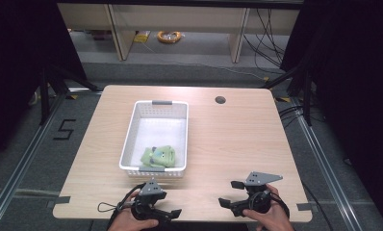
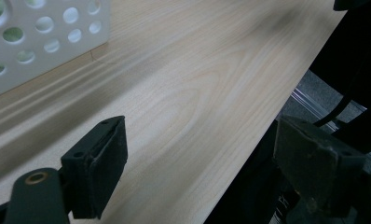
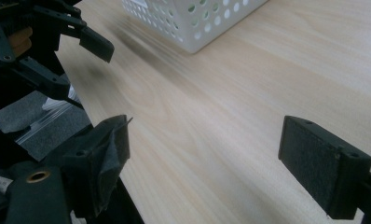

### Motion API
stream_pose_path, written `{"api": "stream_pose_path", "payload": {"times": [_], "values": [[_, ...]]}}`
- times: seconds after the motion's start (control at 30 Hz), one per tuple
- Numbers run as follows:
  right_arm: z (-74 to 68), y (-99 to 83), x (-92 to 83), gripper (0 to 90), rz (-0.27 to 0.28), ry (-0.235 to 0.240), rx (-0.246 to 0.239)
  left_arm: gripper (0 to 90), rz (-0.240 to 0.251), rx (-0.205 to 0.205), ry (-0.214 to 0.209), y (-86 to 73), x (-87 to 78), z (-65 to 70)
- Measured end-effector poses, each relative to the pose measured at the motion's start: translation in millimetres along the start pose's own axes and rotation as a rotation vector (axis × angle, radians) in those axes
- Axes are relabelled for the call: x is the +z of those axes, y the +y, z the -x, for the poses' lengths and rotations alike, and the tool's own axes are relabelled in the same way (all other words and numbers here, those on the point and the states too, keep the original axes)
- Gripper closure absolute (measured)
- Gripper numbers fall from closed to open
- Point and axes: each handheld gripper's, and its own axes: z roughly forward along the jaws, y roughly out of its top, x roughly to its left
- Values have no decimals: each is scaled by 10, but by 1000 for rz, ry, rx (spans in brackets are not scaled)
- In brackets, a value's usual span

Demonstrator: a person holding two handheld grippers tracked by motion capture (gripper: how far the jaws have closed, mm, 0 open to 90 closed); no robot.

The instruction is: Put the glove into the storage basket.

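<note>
High view showed the left gripper (image 1: 175, 212) and right gripper (image 1: 223, 203) resting near the table's (image 1: 237, 144) front edge, jaws apart and empty, probably since the green cloth (image 1: 158, 156) already lay inside the white basket (image 1: 132, 132).

I count one white basket (image 1: 154, 139) on the surface (image 1: 228, 144), with one green cloth bundle (image 1: 158, 157) inside it. I hold two grippers: one left gripper (image 1: 168, 208) and one right gripper (image 1: 229, 193).
</note>
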Motion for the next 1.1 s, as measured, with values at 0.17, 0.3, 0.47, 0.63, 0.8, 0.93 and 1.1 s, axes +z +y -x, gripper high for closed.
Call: {"api": "stream_pose_path", "payload": {"times": [0.17,0.3,0.47,0.63,0.8,0.93,1.1], "values": [[24,-76,6,171,-12,-22,-35,167,2,-5,10,-51,-7,-16],[0,-129,-3,171,-21,-25,-8,159,1,6,12,-84,-6,-14],[-33,-209,-7,171,-47,-61,-32,159,-1,57,45,-114,-26,6],[-34,-272,-28,171,-48,-61,-68,159,9,54,45,-141,-56,21],[-37,-295,-11,172,-59,-53,-86,159,3,66,48,-161,-53,36],[-50,-297,-1,172,-62,-52,-83,159,3,66,47,-161,-56,33],[-40,-296,3,172,-74,-55,-102,159,-1,70,52,-159,-53,28]]}}
